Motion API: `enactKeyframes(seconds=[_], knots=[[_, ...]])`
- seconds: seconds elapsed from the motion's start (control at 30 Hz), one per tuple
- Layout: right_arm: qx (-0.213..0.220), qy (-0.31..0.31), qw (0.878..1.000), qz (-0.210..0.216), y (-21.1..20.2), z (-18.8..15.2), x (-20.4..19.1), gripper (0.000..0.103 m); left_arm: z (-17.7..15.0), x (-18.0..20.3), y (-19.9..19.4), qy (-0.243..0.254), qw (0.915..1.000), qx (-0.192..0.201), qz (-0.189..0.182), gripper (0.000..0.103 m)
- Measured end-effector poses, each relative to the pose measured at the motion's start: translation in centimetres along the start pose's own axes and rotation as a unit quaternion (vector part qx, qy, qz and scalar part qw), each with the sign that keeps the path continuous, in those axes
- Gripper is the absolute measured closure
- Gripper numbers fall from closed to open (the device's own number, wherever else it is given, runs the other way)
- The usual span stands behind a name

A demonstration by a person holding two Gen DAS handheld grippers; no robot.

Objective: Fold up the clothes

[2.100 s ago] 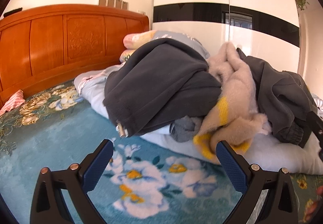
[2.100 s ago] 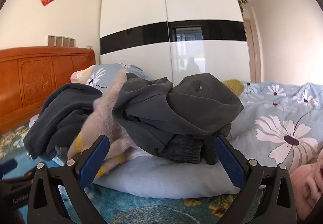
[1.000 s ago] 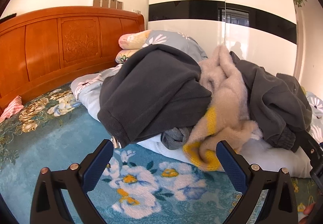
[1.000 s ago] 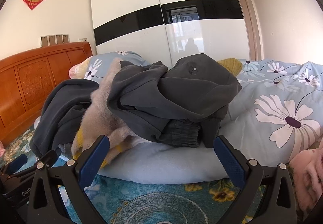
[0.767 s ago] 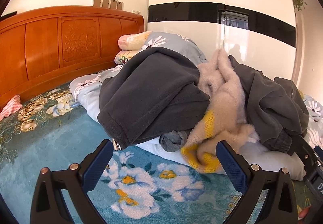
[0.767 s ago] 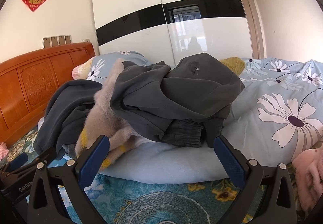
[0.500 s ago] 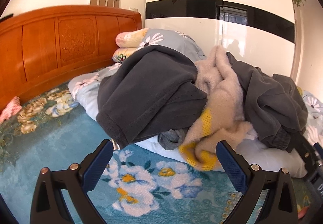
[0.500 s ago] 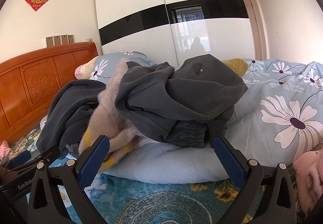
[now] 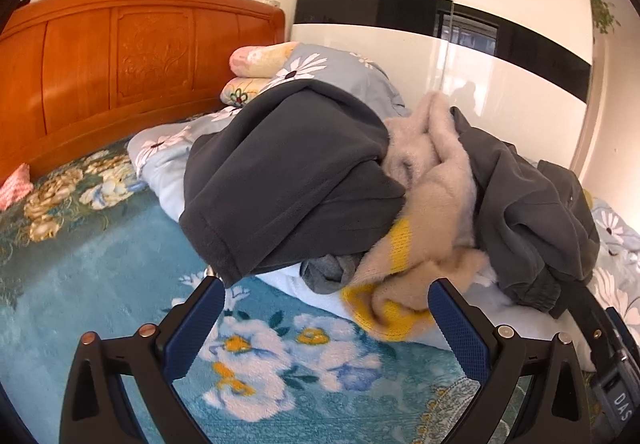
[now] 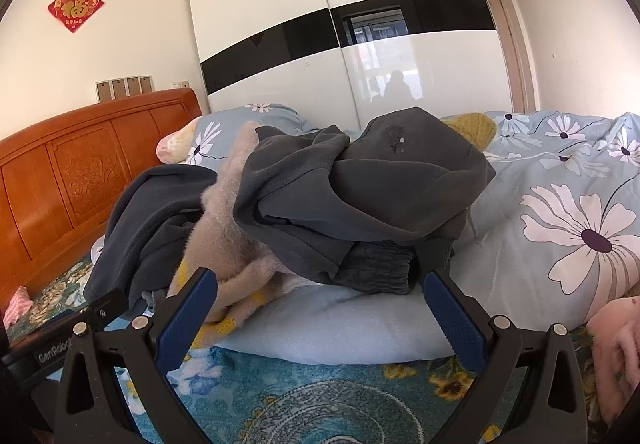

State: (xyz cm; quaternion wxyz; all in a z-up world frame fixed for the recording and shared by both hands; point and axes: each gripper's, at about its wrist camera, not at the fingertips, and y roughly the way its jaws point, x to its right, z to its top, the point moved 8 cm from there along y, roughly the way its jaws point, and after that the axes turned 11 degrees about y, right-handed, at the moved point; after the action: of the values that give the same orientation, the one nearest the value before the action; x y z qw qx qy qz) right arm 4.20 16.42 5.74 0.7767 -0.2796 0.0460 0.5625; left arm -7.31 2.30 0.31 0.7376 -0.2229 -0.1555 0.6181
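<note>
Showing a red wall hanging, only the right view.

bedroom, home | wood headboard | bed w/ floral duvet | wardrobe

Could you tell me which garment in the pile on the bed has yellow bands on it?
The fuzzy beige sweater, wedged between the two dark grey garments, which are plain; its cuffs carry the yellow.

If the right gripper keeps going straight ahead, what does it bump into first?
Probably the grey sweatshirt, at its ribbed cuff, lying on the pale blue pillow. The right gripper is open; depth is hard to judge.
</note>
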Motion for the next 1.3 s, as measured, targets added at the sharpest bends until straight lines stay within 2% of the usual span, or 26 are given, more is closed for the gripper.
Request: enactKeyframes(seconds=[0.23, 0.37, 0.5, 0.6, 0.67, 0.8, 1.0, 1.13, 1.17, 1.3], knots=[[-0.008, 0.014, 1.000, 0.007, 0.1, 0.0, 0.4, 0.000, 2.7, 3.1, 1.0, 0.069, 0.9974, -0.004, -0.020, 0.000], [0.000, 0.044, 0.999, 0.004, -0.3, 0.7, 2.0, 0.000, 4.8, 4.5, 2.9, 0.095, 0.9949, -0.019, -0.028, 0.000], [-0.007, 0.067, 0.998, 0.002, -0.3, 1.0, 3.6, 0.000, 5.5, 7.2, 5.2, 0.129, 0.9899, -0.029, -0.051, 0.001], [-0.014, 0.084, 0.996, 0.001, -0.3, 1.2, 4.7, 0.000, 4.8, 8.3, 7.5, 0.152, 0.9862, -0.053, -0.040, 0.019], [-0.018, 0.096, 0.995, 0.001, -0.3, 1.3, 5.4, 0.000, 4.3, 8.7, 9.0, 0.160, 0.9840, -0.071, -0.032, 0.036], [-0.020, 0.098, 0.995, 0.005, -0.2, 1.3, 5.7, 0.000, 4.1, 8.9, 10.4, 0.136, 0.9864, -0.083, -0.041, 0.036], [-0.027, 0.103, 0.994, 0.007, 0.0, 1.1, 5.8, 0.000, 3.9, 10.3, 10.3, 0.170, 0.9810, -0.088, -0.028, 0.038], [-0.032, 0.105, 0.994, 0.008, 0.0, 0.9, 5.8, 0.000, 4.1, 10.6, 9.0, 0.159, 0.9832, -0.073, -0.053, 0.038], [-0.033, 0.106, 0.994, 0.008, 0.1, 0.9, 5.9, 0.000, 4.0, 10.7, 9.1, 0.167, 0.9817, -0.078, -0.049, 0.038], [-0.038, 0.109, 0.993, 0.009, 0.2, 0.8, 5.9, 0.000, 3.4, 10.6, 9.9, 0.187, 0.9775, -0.094, -0.030, 0.047]])
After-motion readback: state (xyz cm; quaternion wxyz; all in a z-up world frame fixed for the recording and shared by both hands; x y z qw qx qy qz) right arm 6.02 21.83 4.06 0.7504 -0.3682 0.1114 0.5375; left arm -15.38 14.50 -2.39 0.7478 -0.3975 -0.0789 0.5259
